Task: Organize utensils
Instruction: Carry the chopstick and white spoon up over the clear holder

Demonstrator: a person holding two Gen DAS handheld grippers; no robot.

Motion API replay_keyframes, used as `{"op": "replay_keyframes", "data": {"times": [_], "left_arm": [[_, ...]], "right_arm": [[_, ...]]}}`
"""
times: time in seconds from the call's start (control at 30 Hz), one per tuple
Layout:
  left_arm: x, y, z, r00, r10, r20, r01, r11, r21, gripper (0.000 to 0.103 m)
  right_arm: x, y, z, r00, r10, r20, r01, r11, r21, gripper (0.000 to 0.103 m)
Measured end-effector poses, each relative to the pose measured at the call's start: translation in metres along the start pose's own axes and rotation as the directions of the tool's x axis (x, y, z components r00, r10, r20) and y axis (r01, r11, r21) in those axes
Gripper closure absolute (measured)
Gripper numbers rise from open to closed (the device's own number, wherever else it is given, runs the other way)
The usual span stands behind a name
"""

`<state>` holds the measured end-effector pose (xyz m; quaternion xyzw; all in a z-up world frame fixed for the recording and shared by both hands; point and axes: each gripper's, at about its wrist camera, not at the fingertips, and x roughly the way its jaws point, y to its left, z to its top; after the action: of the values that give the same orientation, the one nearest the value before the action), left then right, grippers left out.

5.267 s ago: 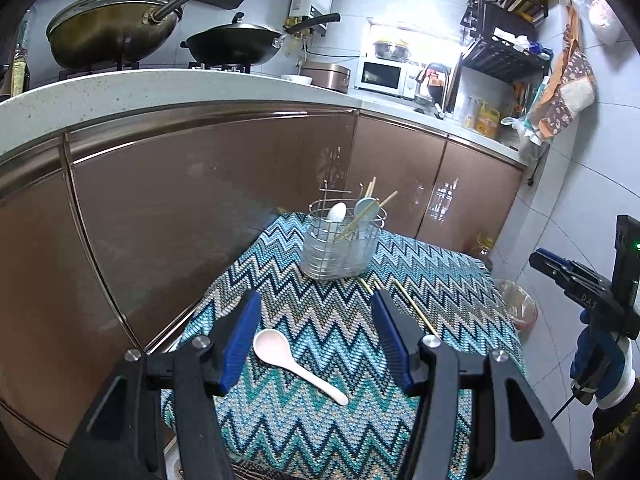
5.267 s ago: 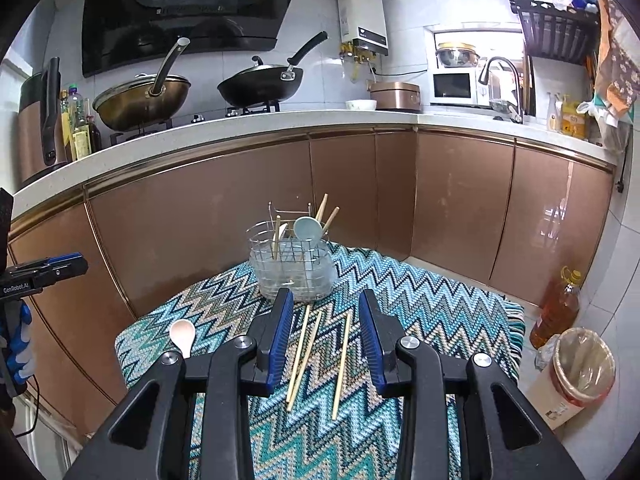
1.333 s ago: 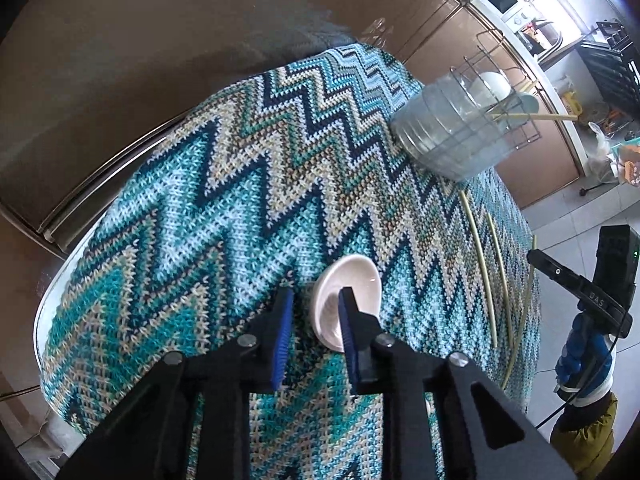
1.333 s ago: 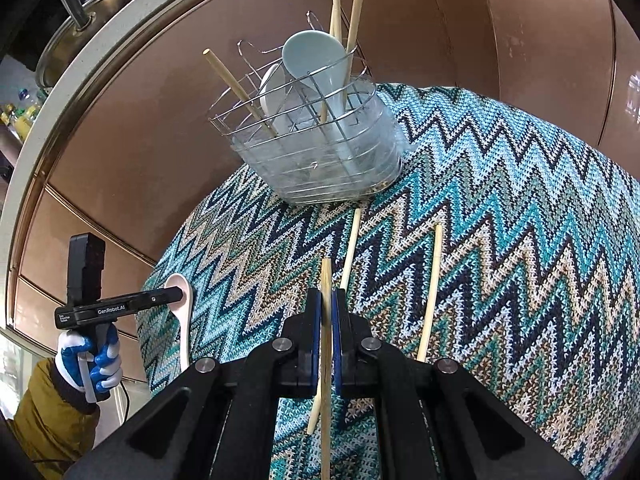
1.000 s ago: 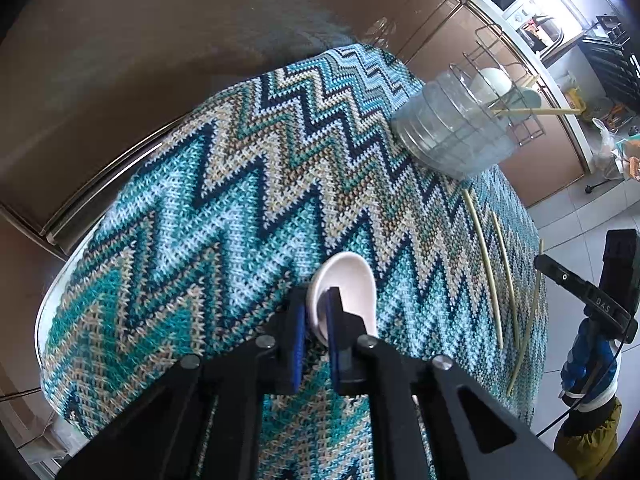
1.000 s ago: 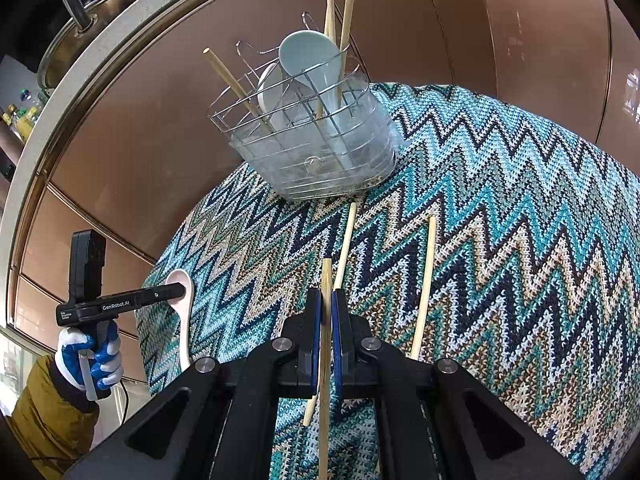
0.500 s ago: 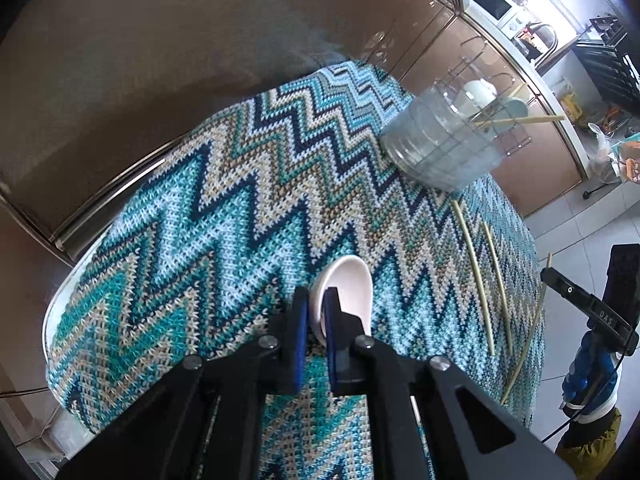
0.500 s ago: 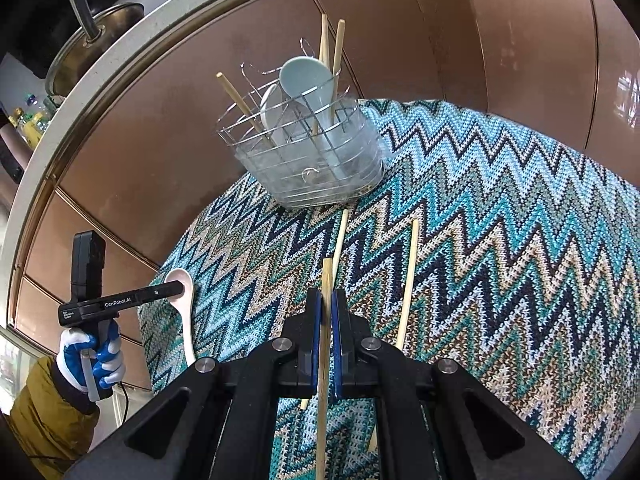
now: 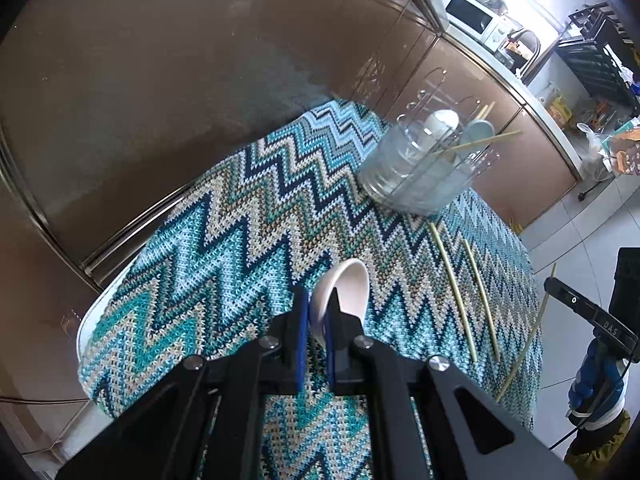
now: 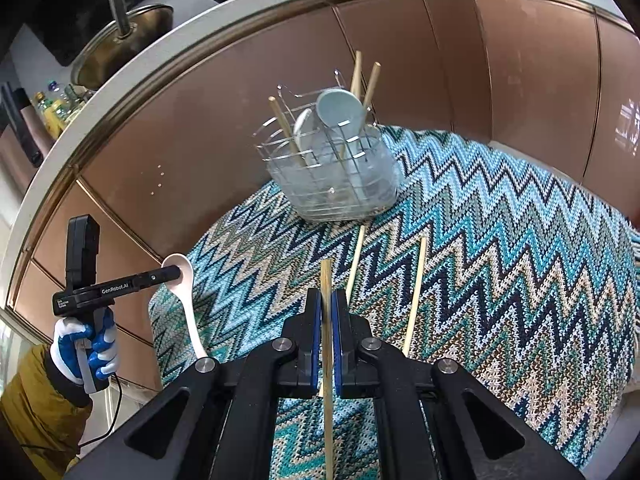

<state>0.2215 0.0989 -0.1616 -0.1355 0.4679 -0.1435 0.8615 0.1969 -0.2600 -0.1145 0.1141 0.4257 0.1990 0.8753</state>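
Blue-white glove [image 10: 86, 344], seemingly mustard sleeve [image 10: 36, 404].

Each wrist camera sits close behind its own tongs, angled downward past them, and both views share the zigzag cloth [image 9: 248, 216] and wire utensil caddy [image 10: 332, 176] beyond.

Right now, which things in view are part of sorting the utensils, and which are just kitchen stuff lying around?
Part of the job:
- white spoon, held in the left tongs
- chopstick, held in the right tongs
- two loose chopsticks on the zigzag cloth
- wire utensil holder

Just lying about:
- microwave
- lidded pan
- bottles
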Motion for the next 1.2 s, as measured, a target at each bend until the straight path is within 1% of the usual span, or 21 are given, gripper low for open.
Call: {"op": "replay_keyframes", "data": {"times": [0.83, 1.0, 1.2], "left_arm": [[-0.073, -0.040, -0.022, 0.993, -0.008, 0.118, 0.002, 0.999, 0.051, 0.096], [-0.086, -0.045, -0.022, 0.990, -0.007, 0.143, -0.002, 0.998, 0.060, 0.096], [-0.096, -0.057, -0.015, 0.984, -0.004, 0.178, -0.011, 0.997, 0.078, 0.096]], "right_arm": [[-0.067, 0.035, -0.026, 0.995, -0.003, 0.102, 0.007, 0.999, -0.039, 0.097], [-0.075, 0.040, -0.028, 0.992, 0.010, 0.129, -0.003, 0.999, -0.049, 0.097], [-0.078, 0.048, -0.022, 0.987, 0.028, 0.157, -0.016, 0.997, -0.074, 0.098]]}}
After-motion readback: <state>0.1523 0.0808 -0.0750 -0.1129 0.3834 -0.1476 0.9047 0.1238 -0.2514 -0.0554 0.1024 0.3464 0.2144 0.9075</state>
